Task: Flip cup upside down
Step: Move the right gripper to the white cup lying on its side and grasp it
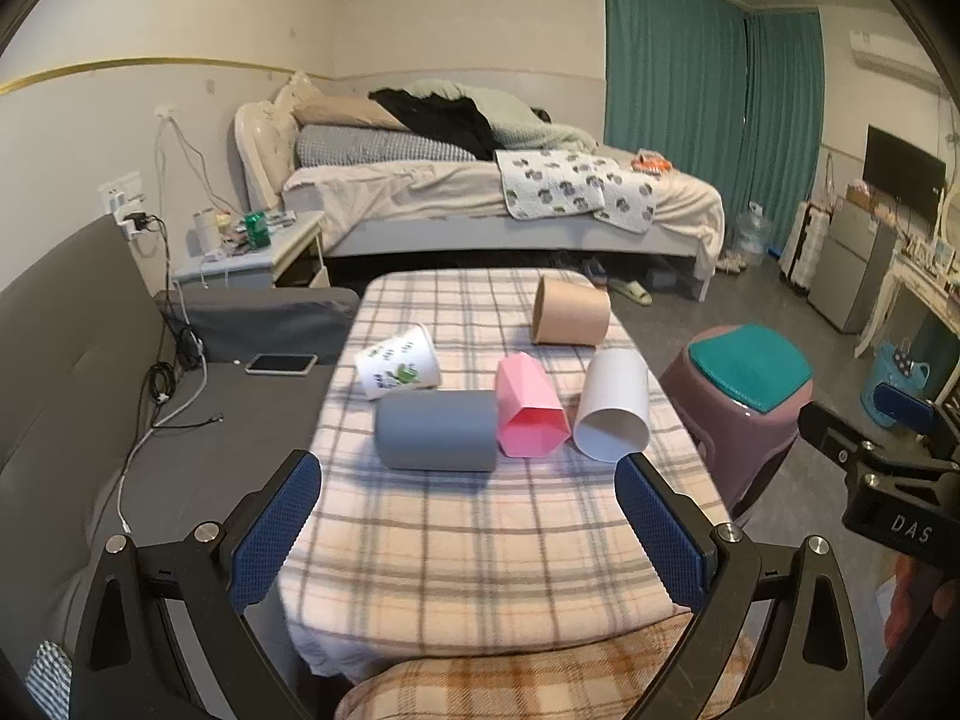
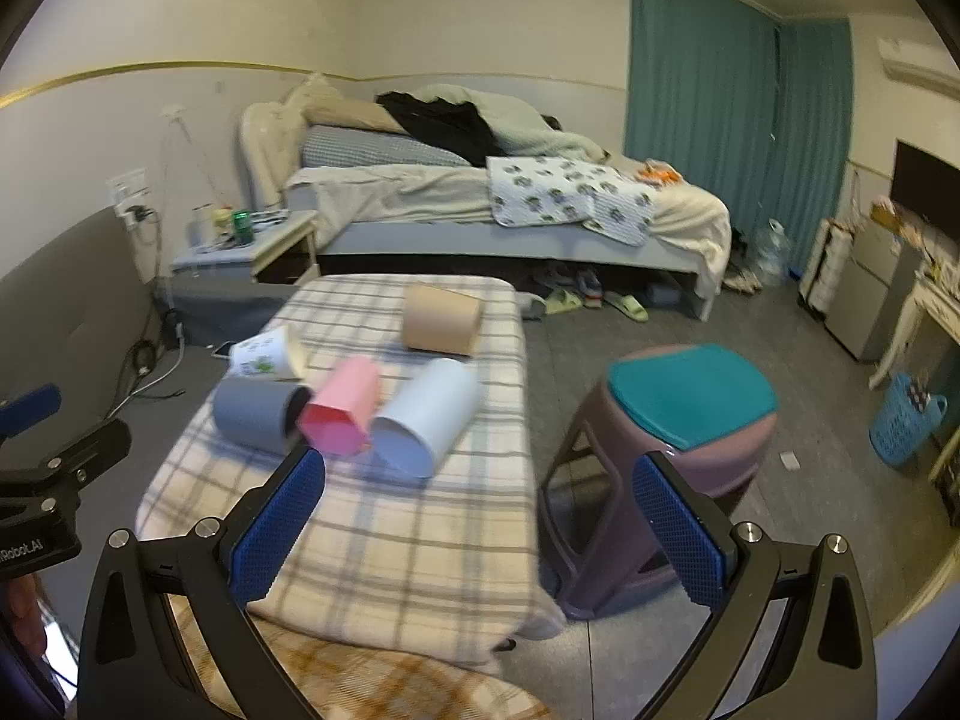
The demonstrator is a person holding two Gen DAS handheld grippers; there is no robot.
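Matt grey cup [image 1: 436,430], smooth pink cup [image 1: 528,411], soft plaid cloth [image 1: 480,540]

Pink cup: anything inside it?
The pink cup lies on its side, mouth toward the camera; the visible interior looks empty. Its deepest part is shadowed, so nothing there can be confirmed.

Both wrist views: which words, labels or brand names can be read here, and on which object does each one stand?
"DAS": white letters on the black body of the right gripper, seen at the right edge of the left wrist view.
"Robot.AI": on the black body of the left gripper, cut off by the left edge of the right wrist view.
The green print on the patterned white cup is too blurred to read.
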